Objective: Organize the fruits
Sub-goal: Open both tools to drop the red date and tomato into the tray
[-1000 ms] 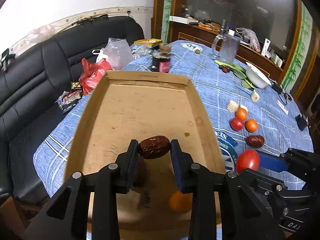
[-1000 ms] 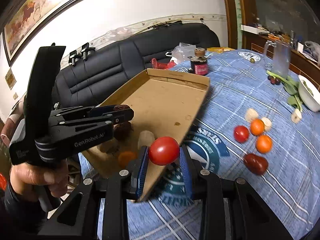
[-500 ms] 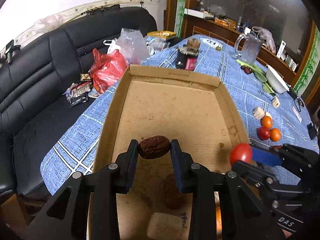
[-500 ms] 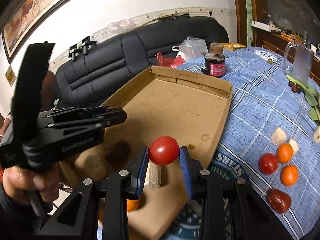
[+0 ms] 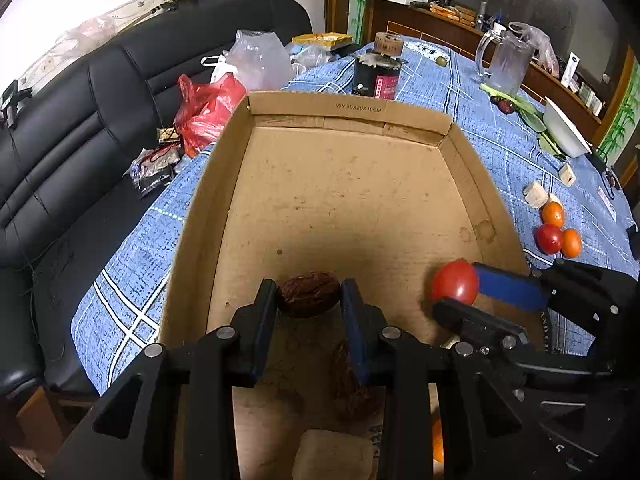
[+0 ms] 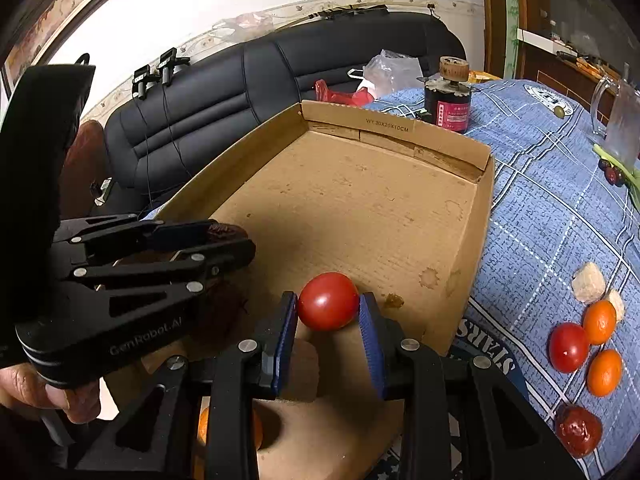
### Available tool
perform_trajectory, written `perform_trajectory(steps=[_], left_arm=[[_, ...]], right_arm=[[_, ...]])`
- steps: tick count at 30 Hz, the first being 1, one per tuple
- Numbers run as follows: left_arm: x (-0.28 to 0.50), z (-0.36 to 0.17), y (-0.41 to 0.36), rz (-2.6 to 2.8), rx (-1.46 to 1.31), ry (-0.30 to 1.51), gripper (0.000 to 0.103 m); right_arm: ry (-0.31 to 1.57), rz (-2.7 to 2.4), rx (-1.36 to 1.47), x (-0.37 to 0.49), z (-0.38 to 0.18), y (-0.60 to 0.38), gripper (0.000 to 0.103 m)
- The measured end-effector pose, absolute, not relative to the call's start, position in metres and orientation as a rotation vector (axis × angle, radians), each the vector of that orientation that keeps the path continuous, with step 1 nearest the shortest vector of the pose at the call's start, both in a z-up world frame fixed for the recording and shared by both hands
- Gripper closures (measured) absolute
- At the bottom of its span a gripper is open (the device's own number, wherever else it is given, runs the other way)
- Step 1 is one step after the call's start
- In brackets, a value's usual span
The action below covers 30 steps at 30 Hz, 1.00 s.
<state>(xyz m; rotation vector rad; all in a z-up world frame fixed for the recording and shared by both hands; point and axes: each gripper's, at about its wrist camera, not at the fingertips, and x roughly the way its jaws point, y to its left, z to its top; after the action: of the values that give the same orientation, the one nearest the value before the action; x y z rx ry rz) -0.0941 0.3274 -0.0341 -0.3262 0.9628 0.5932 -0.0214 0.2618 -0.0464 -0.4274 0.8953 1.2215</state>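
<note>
While both tools are hanging over the shallow brown cardboard tray [image 5: 344, 184], each one is carrying a fruit. The left tool [image 5: 308, 300] is clamping a wrinkled dark-red date [image 5: 308, 294] between its blue-padded fingers, low over the tray's near end. The right tool [image 6: 328, 312] is squeezing a smooth round red tomato [image 6: 328, 301] in the same way, just inside the tray's right wall, at about three o'clock from the date.

Beneath the tools, on the tray floor, a second wrinkled brown date [image 5: 354, 394] is lying beside a pale beige cube [image 5: 332, 454], and a small orange fruit [image 6: 204, 426] is peeking out under the right tool's frame.

Out on the blue checked cloth of the tabletop [image 6: 560, 216], at three o'clock from the tray, more fruit is waiting: a loose red tomato [image 6: 568, 347] touching two small orange citrus fruits [image 6: 599, 322], two pale chunks [image 6: 588, 288] just beyond them, and a glossy dark-red date [image 6: 578, 430] nearer the edge.

At twelve o'clock, just behind the tray's far wall, a dark jar with a pink label [image 5: 377, 76] is standing upright. A black leather sofa [image 5: 100, 120] is running along the nine o'clock side, with a red plastic bag [image 5: 204, 108] sitting on it.
</note>
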Motion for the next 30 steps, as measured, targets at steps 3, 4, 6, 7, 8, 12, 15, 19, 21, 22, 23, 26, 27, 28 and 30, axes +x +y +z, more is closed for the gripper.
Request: perform_trajectory(steps=[3, 4, 6, 7, 8, 12, 15, 19, 21, 22, 23, 26, 27, 28, 30], left_arm=[[-0.094, -0.038, 0.328, 0.600, -0.339, 0.981, 0.070], [-0.095, -0.038, 0.328, 0.601, -0.343, 0.978, 0.061], [-0.096, -0.037, 0.327, 0.606, -0.340, 0.974, 0.054], [-0.097, -0.036, 0.326, 0.608, -0.337, 0.972, 0.052], [-0.097, -0.036, 0.325, 0.608, -0.338, 0.972, 0.049], [-0.098, -0.035, 0.324, 0.620, -0.332, 0.973, 0.046], [-0.100, -0.034, 0.323, 0.628, -0.331, 0.969, 0.046], [-0.103, -0.029, 0.319, 0.636, -0.326, 0.954, 0.046], [-0.106, -0.025, 0.317, 0.640, -0.326, 0.941, 0.046], [-0.107, -0.023, 0.315, 0.642, -0.323, 0.934, 0.046], [-0.108, -0.021, 0.313, 0.646, -0.321, 0.925, 0.046], [-0.109, -0.015, 0.307, 0.645, -0.315, 0.905, 0.046], [-0.109, -0.013, 0.305, 0.642, -0.313, 0.900, 0.046], [-0.110, -0.012, 0.302, 0.638, -0.310, 0.898, 0.046], [-0.109, -0.009, 0.296, 0.630, -0.302, 0.892, 0.046]], right_arm=[[0.909, 1.222, -0.418, -0.019, -0.047, 0.262, 0.071], [0.909, 1.222, -0.418, -0.019, -0.047, 0.262, 0.071], [0.923, 1.225, -0.405, -0.017, -0.048, 0.262, 0.071], [0.923, 1.223, -0.406, -0.016, -0.048, 0.262, 0.070], [0.923, 1.223, -0.406, -0.016, -0.048, 0.262, 0.070], [0.923, 1.215, -0.407, -0.015, -0.048, 0.262, 0.069], [0.922, 1.208, -0.405, -0.016, -0.046, 0.260, 0.069], [0.909, 1.204, -0.392, -0.018, -0.040, 0.254, 0.059], [0.893, 1.203, -0.379, -0.020, -0.034, 0.248, 0.056], [0.882, 1.205, -0.370, -0.022, -0.029, 0.242, 0.056], [0.878, 1.206, -0.364, -0.022, -0.026, 0.239, 0.056], [0.866, 1.209, -0.351, -0.026, -0.019, 0.229, 0.055], [0.866, 1.209, -0.351, -0.026, -0.019, 0.229, 0.054], [0.860, 1.209, -0.344, -0.028, -0.016, 0.221, 0.054], [0.858, 1.210, -0.338, -0.028, -0.014, 0.217, 0.053]])
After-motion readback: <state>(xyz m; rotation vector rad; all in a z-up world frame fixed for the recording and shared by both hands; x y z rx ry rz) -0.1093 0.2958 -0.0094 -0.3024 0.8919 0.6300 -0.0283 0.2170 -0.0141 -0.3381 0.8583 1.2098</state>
